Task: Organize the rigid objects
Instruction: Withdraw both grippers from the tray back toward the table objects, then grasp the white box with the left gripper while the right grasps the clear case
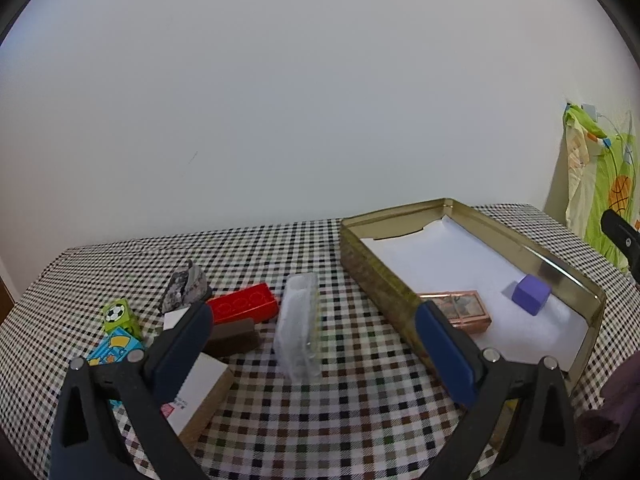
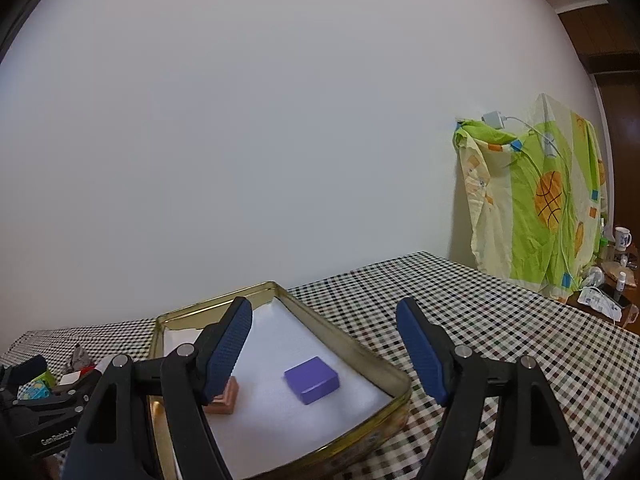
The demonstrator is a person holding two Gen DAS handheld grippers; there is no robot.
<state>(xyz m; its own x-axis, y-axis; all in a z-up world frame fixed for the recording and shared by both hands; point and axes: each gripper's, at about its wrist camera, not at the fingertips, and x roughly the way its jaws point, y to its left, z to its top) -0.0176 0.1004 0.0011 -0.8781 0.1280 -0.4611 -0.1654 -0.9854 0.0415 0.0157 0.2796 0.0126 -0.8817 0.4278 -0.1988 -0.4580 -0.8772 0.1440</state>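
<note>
A gold tin tray (image 1: 384,276) lined with white paper sits on the checked tablecloth. It holds a purple block (image 1: 531,294) and a copper box (image 1: 464,310). My left gripper (image 1: 312,328) is open above the cloth, with a clear plastic box (image 1: 299,330) standing between its fingers, untouched. To the left lie a red brick (image 1: 244,303), a brown block (image 1: 234,338), a grey rock (image 1: 186,286), a green soccer cube (image 1: 118,316), a blue patterned box (image 1: 116,348) and a white wood-edged block (image 1: 200,392). My right gripper (image 2: 324,352) is open over the tray (image 2: 360,354), above the purple block (image 2: 312,380).
A green and yellow cloth (image 2: 536,200) hangs on the wall to the right, past the table's end. A side surface with a mug (image 2: 622,238) and small bottles stands beyond it. The white wall runs behind the table.
</note>
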